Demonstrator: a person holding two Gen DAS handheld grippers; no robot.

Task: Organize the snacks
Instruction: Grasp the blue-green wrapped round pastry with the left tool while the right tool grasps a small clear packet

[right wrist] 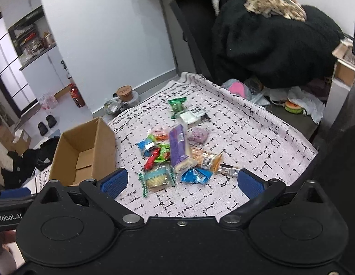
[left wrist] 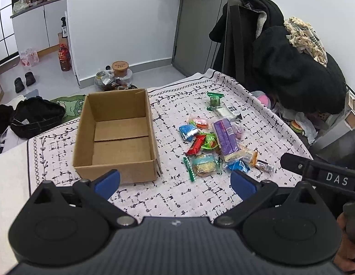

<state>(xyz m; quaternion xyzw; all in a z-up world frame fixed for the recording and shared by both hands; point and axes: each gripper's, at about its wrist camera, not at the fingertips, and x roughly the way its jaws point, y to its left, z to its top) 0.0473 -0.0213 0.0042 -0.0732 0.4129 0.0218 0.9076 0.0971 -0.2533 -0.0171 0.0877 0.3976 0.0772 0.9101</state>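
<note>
Task unstarted, by my reading: box (left wrist: 117, 135) empty on the worktop (left wrist: 177, 197), snacks (left wrist: 211, 144) all heaped just beside it, none packed; left gripper (left wrist: 175, 183) and right gripper (right wrist: 180, 182) hover, jaws apart, holding nothing.

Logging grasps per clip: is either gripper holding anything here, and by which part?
Nothing held. Left gripper and right gripper are open, above the cloth.
</note>
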